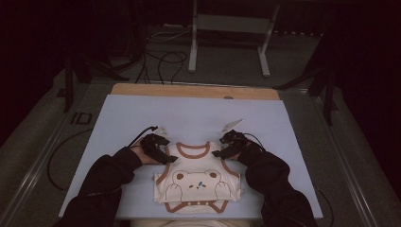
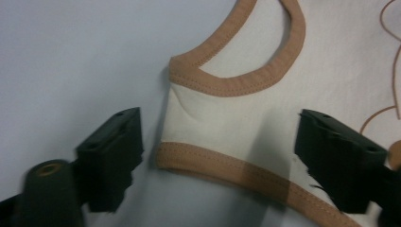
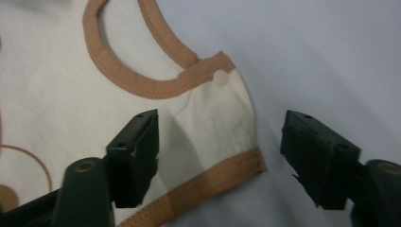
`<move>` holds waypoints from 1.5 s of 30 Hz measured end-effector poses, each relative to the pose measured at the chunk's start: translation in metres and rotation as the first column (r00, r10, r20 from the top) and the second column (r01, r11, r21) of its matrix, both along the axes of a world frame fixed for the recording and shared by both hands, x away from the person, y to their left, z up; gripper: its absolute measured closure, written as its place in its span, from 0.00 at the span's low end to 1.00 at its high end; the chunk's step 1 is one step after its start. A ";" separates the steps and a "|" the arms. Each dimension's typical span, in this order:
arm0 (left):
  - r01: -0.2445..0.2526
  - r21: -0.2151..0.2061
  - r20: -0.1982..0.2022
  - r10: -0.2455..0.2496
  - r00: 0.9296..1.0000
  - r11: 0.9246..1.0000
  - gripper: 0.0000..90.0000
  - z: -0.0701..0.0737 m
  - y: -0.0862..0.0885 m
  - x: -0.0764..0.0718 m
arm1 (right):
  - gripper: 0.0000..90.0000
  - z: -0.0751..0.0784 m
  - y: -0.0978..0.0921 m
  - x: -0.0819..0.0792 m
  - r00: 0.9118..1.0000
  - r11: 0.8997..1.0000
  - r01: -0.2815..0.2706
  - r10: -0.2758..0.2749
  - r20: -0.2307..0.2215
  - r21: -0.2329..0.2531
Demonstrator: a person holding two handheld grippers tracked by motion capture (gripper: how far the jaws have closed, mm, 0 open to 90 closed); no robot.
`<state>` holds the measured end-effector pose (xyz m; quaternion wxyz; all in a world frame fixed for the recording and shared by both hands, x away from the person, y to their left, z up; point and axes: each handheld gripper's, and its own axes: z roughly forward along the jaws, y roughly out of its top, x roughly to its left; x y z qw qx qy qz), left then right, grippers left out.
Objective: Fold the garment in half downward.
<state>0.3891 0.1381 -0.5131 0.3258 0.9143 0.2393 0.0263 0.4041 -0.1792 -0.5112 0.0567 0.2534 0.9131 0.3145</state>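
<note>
1. High view: cream baby bodysuit (image 1: 198, 182) with tan trim, laid flat at the 6 o'clock edge of a pale blue mat (image 1: 198, 118); bear print (image 1: 198, 183) facing up, neckline (image 1: 193, 150) pointing to 12 o'clock.
2. High view: left gripper (image 1: 166, 159) at the garment's 10 o'clock shoulder, right gripper (image 1: 218, 153) at its 2 o'clock shoulder; black sleeves entering from 6 o'clock.
3. High view: wooden table edge (image 1: 194, 91) exposed beyond the mat at 12 o'clock; metal stand (image 1: 229, 33) and loose cables (image 1: 163, 61) on the floor farther off at 12 o'clock.
4. Left gripper view: jaws spread wide, straddling the shoulder strap (image 2: 213, 123), one jaw over bare mat at 8 o'clock, the other over cream fabric at 4 o'clock; contact with the cloth not discernible.
5. Left gripper view: tan armhole binding (image 2: 227, 168) running between the jaws; neckline binding curving at 12 o'clock.
6. Right gripper view: jaws spread wide about the opposite shoulder strap (image 3: 213, 123), one jaw over fabric at 8 o'clock, the other over mat at 4 o'clock; nothing clamped.
7. Right gripper view: white snap button (image 3: 220, 78) at the end of the neckline binding, toward 12 o'clock from the gap between the jaws.
</note>
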 end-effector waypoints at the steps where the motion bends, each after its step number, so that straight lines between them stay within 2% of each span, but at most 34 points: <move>1: -0.001 -0.004 -0.003 0.001 1.000 1.000 0.27 -0.001 0.000 0.000 | 0.36 -0.001 0.000 0.001 1.000 1.000 0.007 -0.007 -0.005 -0.004; 2: -0.008 -0.004 0.014 0.008 1.000 1.000 0.33 -0.001 0.001 0.000 | 0.39 -0.003 -0.001 0.002 1.000 1.000 0.000 0.000 0.007 -0.005; 3: -0.010 -0.010 0.012 0.010 1.000 1.000 0.37 -0.001 0.001 0.001 | 0.40 -0.002 -0.001 0.002 1.000 1.000 0.005 -0.005 0.000 -0.002; 8: -0.023 0.006 0.050 0.023 0.998 1.000 0.52 -0.001 -0.002 -0.003 | 0.49 -0.002 0.000 0.001 1.000 1.000 -0.002 0.002 0.026 -0.018; 15: -0.041 0.022 0.043 0.040 0.998 0.999 0.71 0.001 -0.007 -0.004 | 0.72 0.001 0.004 -0.004 0.999 0.999 -0.027 0.028 0.019 -0.034; 17: -0.032 0.025 0.038 0.031 0.999 0.999 0.78 0.001 -0.009 -0.005 | 0.80 0.002 0.005 -0.004 1.000 0.999 -0.024 0.024 0.009 -0.039; 23: -0.019 0.013 0.011 0.019 1.000 1.000 0.93 0.001 -0.012 -0.006 | 0.90 0.002 0.007 -0.003 1.000 0.999 0.012 -0.013 -0.022 -0.040; 26: -0.019 0.023 0.014 0.019 1.000 1.000 0.96 0.002 -0.013 -0.006 | 0.92 0.003 0.009 -0.004 1.000 0.998 0.007 -0.007 -0.006 -0.062; 32: -0.023 0.040 0.029 0.022 0.999 0.999 0.97 0.004 -0.014 -0.006 | 0.92 0.004 0.009 -0.004 1.000 0.999 0.009 -0.010 -0.008 -0.052; 38: -0.022 0.014 0.040 0.022 0.999 1.000 0.97 0.015 -0.011 -0.004 | 0.92 0.015 0.006 -0.003 1.000 1.000 0.002 -0.002 0.000 -0.027; 40: -0.027 -0.008 0.054 0.027 0.998 1.000 0.97 0.023 -0.009 -0.003 | 0.92 0.021 0.004 -0.002 1.000 1.000 0.005 -0.005 0.012 -0.013; 42: -0.027 -0.009 0.064 0.027 0.998 1.000 0.97 0.027 -0.008 -0.003 | 0.92 0.028 0.003 -0.001 1.000 1.000 0.007 -0.007 0.023 0.002; 43: -0.033 -0.033 0.073 0.035 0.997 0.999 0.97 0.032 -0.007 -0.002 | 0.92 0.031 0.002 -0.001 0.999 1.000 0.008 -0.008 0.031 0.004; 44: -0.033 -0.033 0.073 0.035 0.997 0.999 0.97 0.032 -0.007 -0.002 | 0.92 0.031 0.002 -0.001 0.999 1.000 0.008 -0.008 0.031 0.004; 45: -0.036 -0.038 0.085 0.039 0.996 0.999 0.97 0.037 -0.006 -0.001 | 0.92 0.038 0.001 -0.001 0.999 1.000 0.009 -0.009 0.041 0.009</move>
